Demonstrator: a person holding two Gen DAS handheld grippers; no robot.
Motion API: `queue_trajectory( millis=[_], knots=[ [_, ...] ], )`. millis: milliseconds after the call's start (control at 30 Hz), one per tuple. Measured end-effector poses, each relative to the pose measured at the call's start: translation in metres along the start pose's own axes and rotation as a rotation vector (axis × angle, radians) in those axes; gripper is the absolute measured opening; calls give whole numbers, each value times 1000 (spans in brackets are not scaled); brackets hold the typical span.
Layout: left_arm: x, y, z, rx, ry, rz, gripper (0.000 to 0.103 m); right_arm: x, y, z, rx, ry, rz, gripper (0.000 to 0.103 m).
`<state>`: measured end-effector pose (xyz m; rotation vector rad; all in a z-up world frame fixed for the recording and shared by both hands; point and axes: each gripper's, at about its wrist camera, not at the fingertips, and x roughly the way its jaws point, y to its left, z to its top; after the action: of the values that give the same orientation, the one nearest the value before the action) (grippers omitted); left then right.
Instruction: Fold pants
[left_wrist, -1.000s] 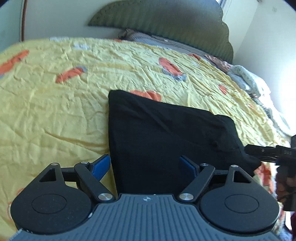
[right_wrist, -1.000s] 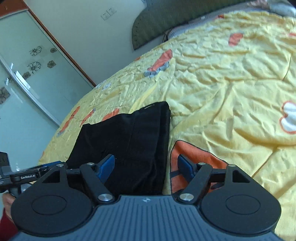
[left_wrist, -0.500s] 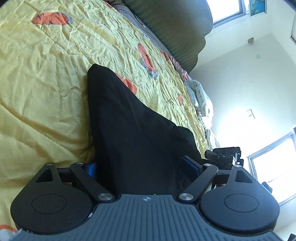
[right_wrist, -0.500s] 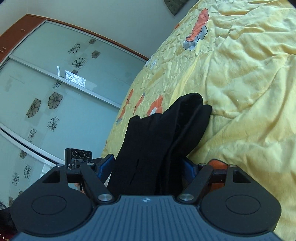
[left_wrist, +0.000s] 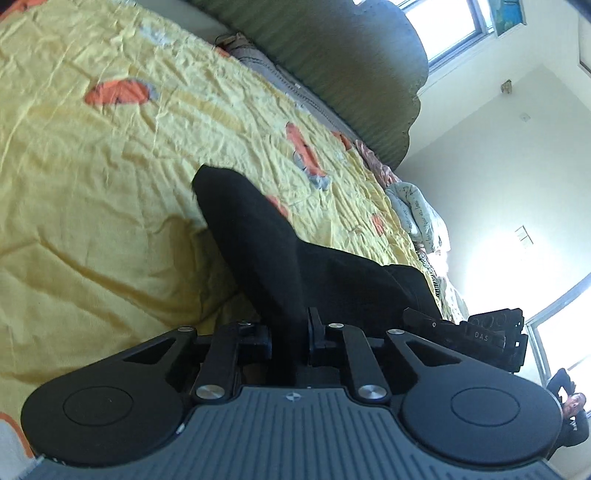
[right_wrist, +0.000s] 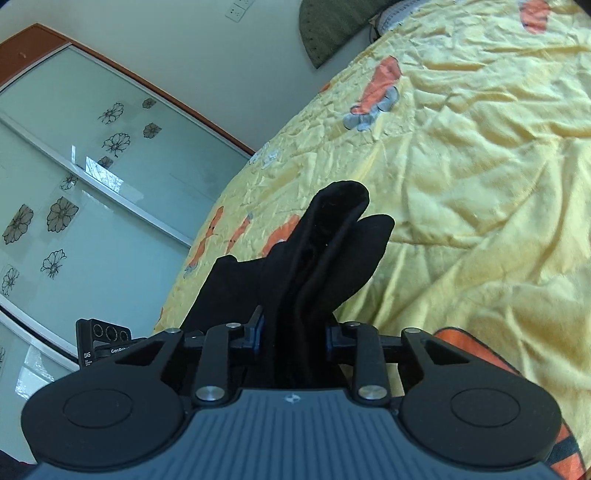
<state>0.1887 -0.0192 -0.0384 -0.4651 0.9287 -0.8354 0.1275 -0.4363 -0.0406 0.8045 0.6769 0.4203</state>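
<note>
Left gripper (left_wrist: 290, 334): fingers drawn close, pinching a bunched edge of the black pants (left_wrist: 280, 266) between them.
Right gripper (right_wrist: 293, 334): fingers closed in on a thick gather of the same pants (right_wrist: 317, 258), several layers of cloth standing up between the pads.
Pants, place: near edge caught in both claws, the rest running away from them onto the yellow bedspread (left_wrist: 92, 177); in the left wrist view the far corner lies on the cover.
Pants, look: plain black, doubled over, with rounded folded ends rising above the right claw; the surface detail is lost in shadow.
Surface: a bed under a crumpled yellow cover (right_wrist: 480, 166) printed with orange and grey figures.
Room: a green padded headboard (left_wrist: 332, 55) at the top of the bed, pale walls, bright windows (left_wrist: 454, 26) on the left gripper's side, frosted sliding doors with flower prints (right_wrist: 74, 184) on the right gripper's side.
Other things: a heap of light bedding (left_wrist: 417, 210) by the far edge of the bed; grey pillows under the headboard.
In the way: each claw's black body fills the bottom of its own view and hides the held cloth below the fingers; the other gripper's camera block shows at the side of each view.
</note>
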Motion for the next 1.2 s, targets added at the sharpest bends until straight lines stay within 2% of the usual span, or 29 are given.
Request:
queue_trajectory(
  millis=[167,367,500,567,600,633,667,733,767,833,867,900,967,1033,1067,1100,1133,1200],
  knots=[
    [-35,-10,29,82,-113,56,16,34,37,25,-104,8,30,28],
    [-57,13,70,97,-159,186,16,96,49,57,-126,26,68,28],
    [-48,46,77,46,-140,245,16,143,42,65,-126,86,3,28],
    [-38,62,72,27,-116,281,16,159,35,65,-119,117,-51,32],
    [-35,68,70,17,-114,292,16,164,30,65,-111,130,-83,38],
    [-35,74,67,-3,-116,285,16,166,23,64,-93,147,-76,43],
    [-37,79,64,-32,-121,267,20,164,17,63,-75,148,-50,43],
    [-49,86,57,-99,-146,238,31,149,14,62,-55,117,-57,46],
    [-56,88,52,-132,-170,225,33,138,15,61,-64,88,-83,46],
    [-69,91,41,-187,-184,194,40,111,26,56,-119,-20,-191,49],
    [-74,92,34,-217,-185,181,44,99,35,53,-164,-53,-209,49],
    [-78,92,27,-246,-185,169,47,92,43,48,-202,-57,-184,49],
    [-83,90,12,-281,-177,152,47,85,59,38,-247,-28,-75,49],
    [-82,87,0,-303,-153,138,47,91,70,26,-286,43,13,49],
    [-80,84,-4,-308,-142,131,40,96,73,21,-303,77,22,49],
    [-80,82,-7,-301,-143,144,26,104,76,15,-328,106,3,48],
    [-81,81,-8,-302,-143,158,21,111,78,10,-354,117,-42,46],
    [-86,84,-10,-378,-142,110,16,118,74,7,-351,97,-114,46]
  ],
)
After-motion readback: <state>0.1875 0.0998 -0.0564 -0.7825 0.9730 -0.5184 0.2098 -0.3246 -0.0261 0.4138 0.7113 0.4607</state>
